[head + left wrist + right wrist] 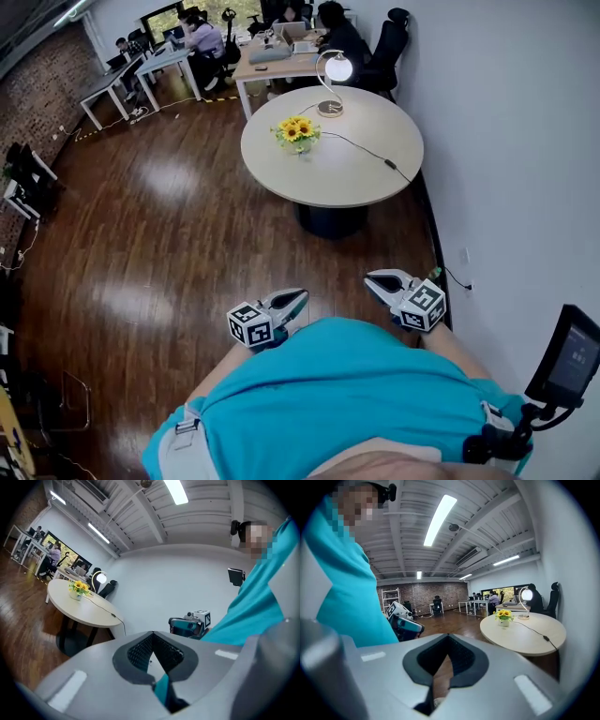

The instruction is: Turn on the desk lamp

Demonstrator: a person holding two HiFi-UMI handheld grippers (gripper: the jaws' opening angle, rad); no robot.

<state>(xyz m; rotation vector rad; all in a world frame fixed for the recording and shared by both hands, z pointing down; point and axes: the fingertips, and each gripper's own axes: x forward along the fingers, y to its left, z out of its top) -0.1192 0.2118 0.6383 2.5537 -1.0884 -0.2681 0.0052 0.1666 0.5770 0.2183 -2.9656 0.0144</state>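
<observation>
My left tool [292, 302] and right tool [380, 281] hang closed and empty. The desk lamp [330, 82] at twelve o'clock looks lit; I'd step close and check its cord switch [390, 164].

The cord switch [391, 164] is too small to read.

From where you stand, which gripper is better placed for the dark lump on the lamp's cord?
Right, probably. The right gripper lines up with the dark lump on the right of the table; the left gripper would cross over. Both are far off, fingers together, empty. The desk lamp looks lit.
</observation>
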